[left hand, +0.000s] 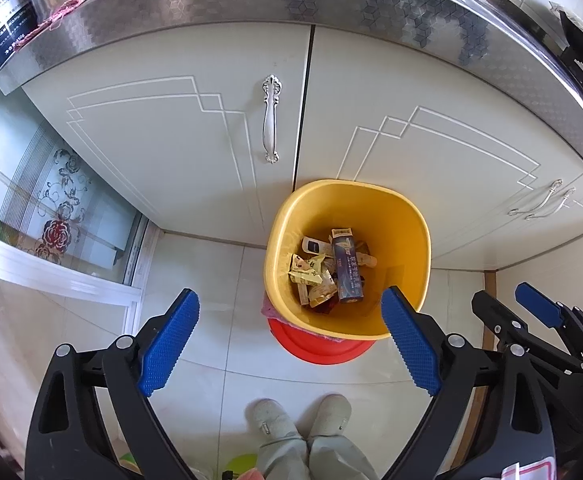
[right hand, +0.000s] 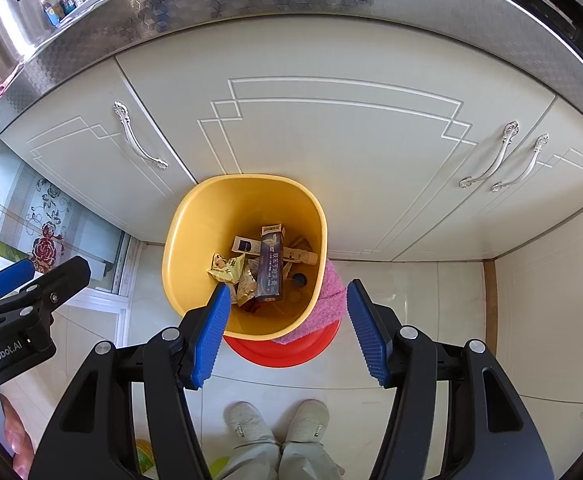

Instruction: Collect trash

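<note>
A yellow bin (left hand: 407,216) stands on the floor before white cabinets, seen from above in both views; in the right wrist view its rim (right hand: 195,216) shows too. Inside lie a dark blue box (left hand: 346,268) (right hand: 270,268) and several yellow wrappers (left hand: 309,276) (right hand: 227,270). My left gripper (left hand: 291,320) is open and empty above the bin's near side. My right gripper (right hand: 285,312) is open and empty over the bin's near rim.
The bin rests on a red basin (left hand: 319,350) (right hand: 279,354) with a pink cloth (right hand: 329,300) between them. White cabinet doors (left hand: 195,140) and a steel counter edge (left hand: 211,0) stand behind. The person's slippers (left hand: 299,416) are on the tiled floor below.
</note>
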The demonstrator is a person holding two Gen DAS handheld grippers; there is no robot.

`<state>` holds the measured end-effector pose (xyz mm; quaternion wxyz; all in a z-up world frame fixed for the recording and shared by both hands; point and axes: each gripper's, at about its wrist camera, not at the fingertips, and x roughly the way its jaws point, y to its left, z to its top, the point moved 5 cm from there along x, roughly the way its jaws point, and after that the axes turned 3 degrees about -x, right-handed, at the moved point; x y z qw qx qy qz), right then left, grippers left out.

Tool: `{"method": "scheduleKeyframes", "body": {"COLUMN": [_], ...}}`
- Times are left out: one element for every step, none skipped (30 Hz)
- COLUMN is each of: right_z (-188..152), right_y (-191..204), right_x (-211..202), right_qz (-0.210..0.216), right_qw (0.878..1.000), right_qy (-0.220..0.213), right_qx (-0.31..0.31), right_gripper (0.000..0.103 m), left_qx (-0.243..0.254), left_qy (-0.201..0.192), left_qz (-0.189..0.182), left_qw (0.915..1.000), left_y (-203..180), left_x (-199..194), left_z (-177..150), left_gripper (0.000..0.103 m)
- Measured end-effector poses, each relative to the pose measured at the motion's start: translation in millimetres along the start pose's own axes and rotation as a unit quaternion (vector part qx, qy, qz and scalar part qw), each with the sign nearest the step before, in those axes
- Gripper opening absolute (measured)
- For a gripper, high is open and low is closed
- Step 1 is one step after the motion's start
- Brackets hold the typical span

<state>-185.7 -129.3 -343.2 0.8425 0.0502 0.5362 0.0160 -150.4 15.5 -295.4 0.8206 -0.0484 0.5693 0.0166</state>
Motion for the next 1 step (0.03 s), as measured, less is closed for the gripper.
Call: {"method": "scheduleKeyframes", "body": {"right_z": [0.1], "right_y": [0.1], "right_x": [0.2], "right_qz": [0.000], "right_qw": [1.000], "right_qy": [0.000], "right_qx": [0.000], "right_gripper": [0.061], "left_qx": [0.000], "left_qy": [0.000], "left_qz": [-0.001], "left_qw": [1.0000], "left_y": [0.1], "left_x": [0.3], "left_z": [-0.2], "left_gripper": [0.092]}}
